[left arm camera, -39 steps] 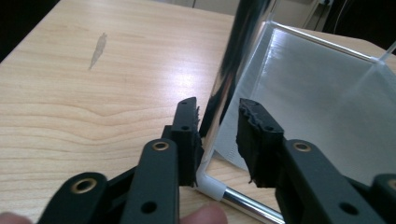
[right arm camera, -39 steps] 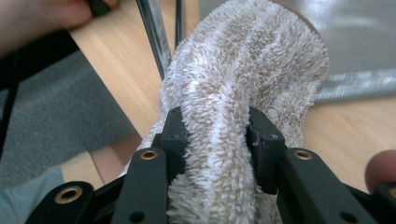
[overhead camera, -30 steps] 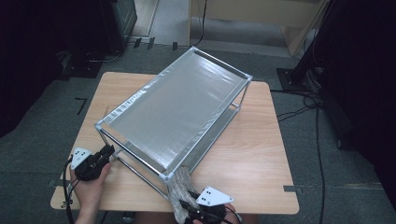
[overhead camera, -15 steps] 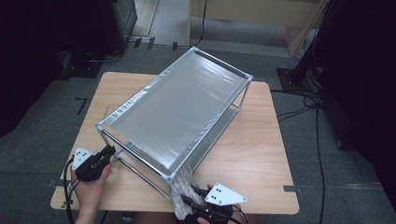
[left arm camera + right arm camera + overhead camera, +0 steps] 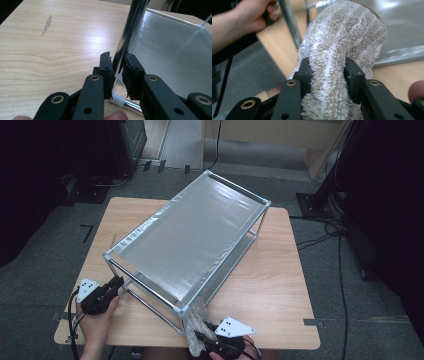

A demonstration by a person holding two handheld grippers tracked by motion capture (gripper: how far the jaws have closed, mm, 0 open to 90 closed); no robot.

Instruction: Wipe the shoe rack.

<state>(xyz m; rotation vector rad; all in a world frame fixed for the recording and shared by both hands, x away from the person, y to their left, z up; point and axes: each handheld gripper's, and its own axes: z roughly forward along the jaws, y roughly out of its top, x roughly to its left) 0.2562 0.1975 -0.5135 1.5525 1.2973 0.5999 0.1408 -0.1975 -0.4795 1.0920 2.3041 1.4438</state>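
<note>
Left claw [image 5: 117,72] clamps the rack's leg [image 5: 130,30]; right claw [image 5: 328,75] grips a towel [image 5: 342,45] at the rack's [image 5: 200,230] near corner

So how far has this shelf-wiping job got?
Both holds look set: the left tongs are clamped on the metal shelf's corner post, steadying it, and the right tongs are shut on a fluffy cloth. In hand, the cloth sits at the shelf's near corner. The wide top looks not yet covered, so probably most wiping remains.
</note>
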